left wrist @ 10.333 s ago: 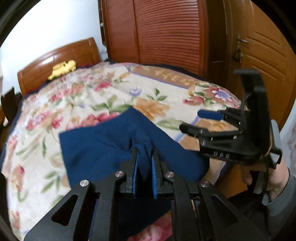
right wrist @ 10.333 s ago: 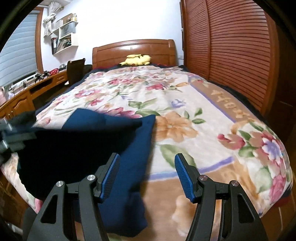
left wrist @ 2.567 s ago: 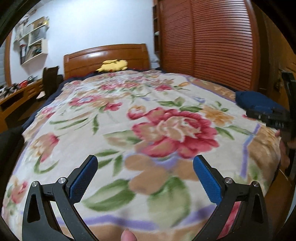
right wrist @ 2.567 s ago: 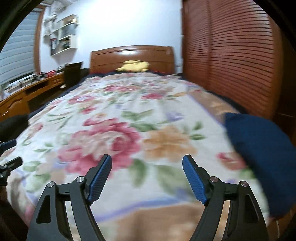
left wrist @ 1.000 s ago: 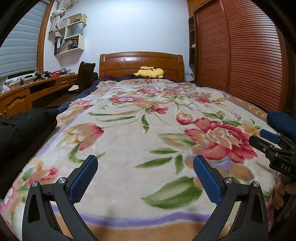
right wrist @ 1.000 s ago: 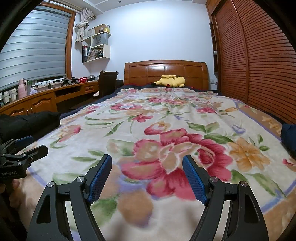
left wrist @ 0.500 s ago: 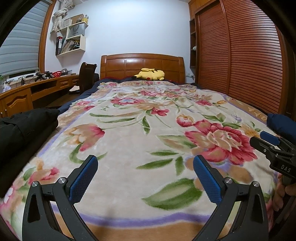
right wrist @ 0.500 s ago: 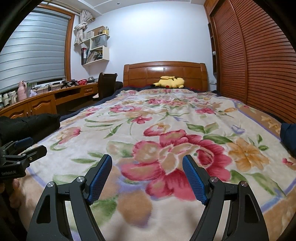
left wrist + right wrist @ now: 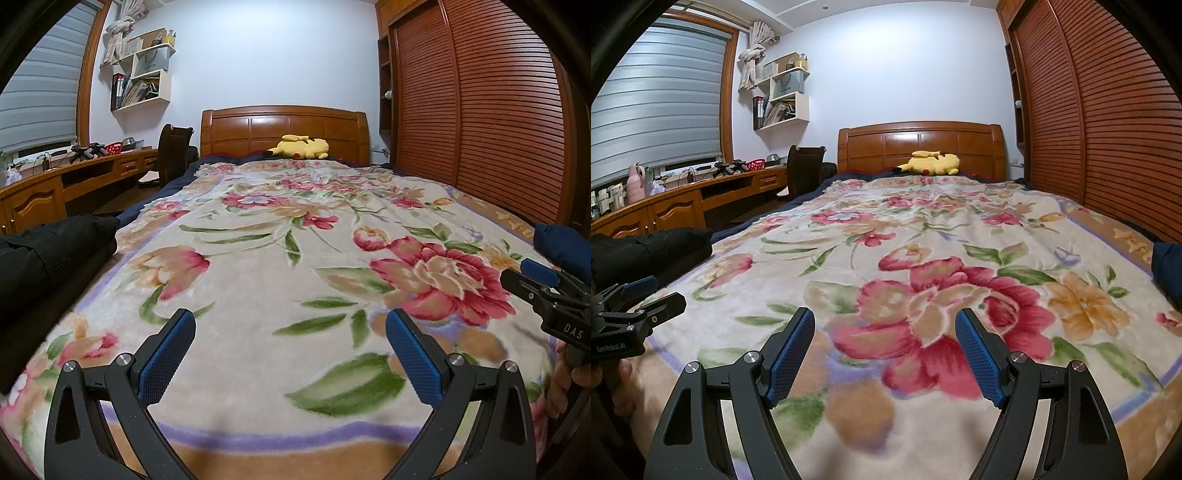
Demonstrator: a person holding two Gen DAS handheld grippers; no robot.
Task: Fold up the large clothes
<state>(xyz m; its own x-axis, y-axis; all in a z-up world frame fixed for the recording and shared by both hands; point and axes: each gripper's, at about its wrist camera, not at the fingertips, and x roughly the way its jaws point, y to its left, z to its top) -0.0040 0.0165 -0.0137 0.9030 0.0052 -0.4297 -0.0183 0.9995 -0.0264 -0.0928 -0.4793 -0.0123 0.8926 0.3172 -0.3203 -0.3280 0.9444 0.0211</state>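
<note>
A folded dark blue garment (image 9: pixel 565 245) lies at the bed's right edge; only its corner (image 9: pixel 1167 269) shows in the right wrist view. A black garment (image 9: pixel 44 251) is heaped at the bed's left edge, also seen as a dark pile (image 9: pixel 650 245) from the right wrist. My left gripper (image 9: pixel 290 354) hovers open over the floral blanket (image 9: pixel 295 236) with nothing between its blue pads. My right gripper (image 9: pixel 884 354) is open too and holds nothing. Each gripper shows at the side of the other's view: the right one (image 9: pixel 543 291), the left one (image 9: pixel 639 301).
A yellow plush toy (image 9: pixel 301 147) rests by the wooden headboard (image 9: pixel 284 127). A desk (image 9: pixel 676 206) and chair (image 9: pixel 805 166) run along the left of the bed. Slatted wardrobe doors (image 9: pixel 480 110) stand on the right. A person's fingers (image 9: pixel 580 373) grip the right handle.
Over the last second nothing has moved. Earlier, the left gripper was shut on the blue garment; that garment now lies at the bed's right edge and both grippers face the headboard.
</note>
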